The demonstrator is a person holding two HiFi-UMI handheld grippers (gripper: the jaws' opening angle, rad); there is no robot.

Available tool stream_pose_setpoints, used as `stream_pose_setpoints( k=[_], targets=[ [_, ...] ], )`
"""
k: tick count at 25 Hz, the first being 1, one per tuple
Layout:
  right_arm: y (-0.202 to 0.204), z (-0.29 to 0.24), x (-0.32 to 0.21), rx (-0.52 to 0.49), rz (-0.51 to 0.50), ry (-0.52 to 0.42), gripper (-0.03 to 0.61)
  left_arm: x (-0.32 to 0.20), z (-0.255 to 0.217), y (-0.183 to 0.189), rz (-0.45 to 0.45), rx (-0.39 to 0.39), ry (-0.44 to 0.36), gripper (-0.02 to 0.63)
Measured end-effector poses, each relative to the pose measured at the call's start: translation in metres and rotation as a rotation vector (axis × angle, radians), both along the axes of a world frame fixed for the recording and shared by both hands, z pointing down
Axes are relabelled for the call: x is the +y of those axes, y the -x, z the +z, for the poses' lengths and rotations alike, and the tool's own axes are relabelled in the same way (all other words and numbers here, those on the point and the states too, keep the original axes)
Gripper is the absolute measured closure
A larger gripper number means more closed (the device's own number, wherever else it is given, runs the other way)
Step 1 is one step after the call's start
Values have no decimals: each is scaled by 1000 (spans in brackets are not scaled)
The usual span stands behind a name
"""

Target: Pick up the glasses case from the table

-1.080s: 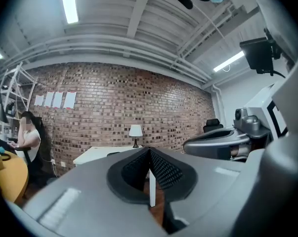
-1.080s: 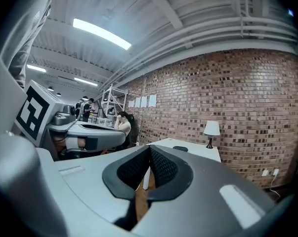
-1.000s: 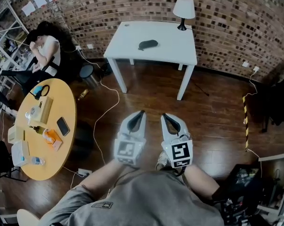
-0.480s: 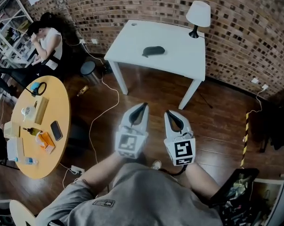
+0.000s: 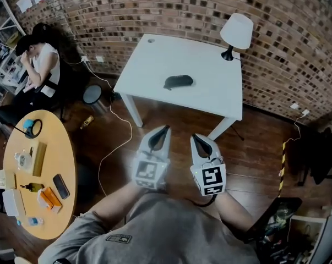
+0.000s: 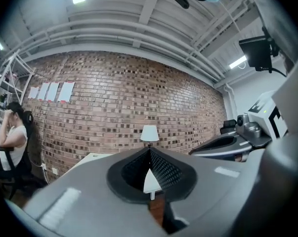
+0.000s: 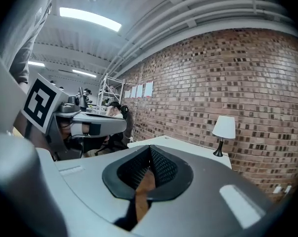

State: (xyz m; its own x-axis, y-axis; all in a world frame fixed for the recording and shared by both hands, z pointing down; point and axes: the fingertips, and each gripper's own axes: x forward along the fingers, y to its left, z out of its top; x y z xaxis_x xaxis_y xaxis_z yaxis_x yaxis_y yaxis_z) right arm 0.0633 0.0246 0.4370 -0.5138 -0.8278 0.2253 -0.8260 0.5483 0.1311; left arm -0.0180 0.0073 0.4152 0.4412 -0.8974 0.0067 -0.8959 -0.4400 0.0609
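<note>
glasses case (image 5: 178, 82) on table (image 5: 152, 59) | lamp (image 5: 235, 31) on table, behind-right of case

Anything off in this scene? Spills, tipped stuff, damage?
Nothing serious. The glasses case lies flat on the table, and the lamp stands upright at its far corner. The only oddities are loose cables trailing over the floor by the table and a small bottle-like thing lying on its side near them.

Light source: white ceiling strip lamps (image 7: 89, 18), overhead.
Brightness: moderate, even; white rectangular bench (image 5: 149, 65) brightest.
Distortion: strong fisheye; red brick wall (image 5: 154, 10) curves; corners vignetted black.
Focus: foreground soft in gripper views.
</note>
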Motion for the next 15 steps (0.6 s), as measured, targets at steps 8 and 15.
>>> stream_pose_setpoints(
  k=[8,15],
  targets=[
    [24,10,-85,30,49,32,563,-81,20,25,74,-5,42,612],
    [23,33,-152,56,39,66,563,-146,50,31,65,-62,80,612]
  ],
)
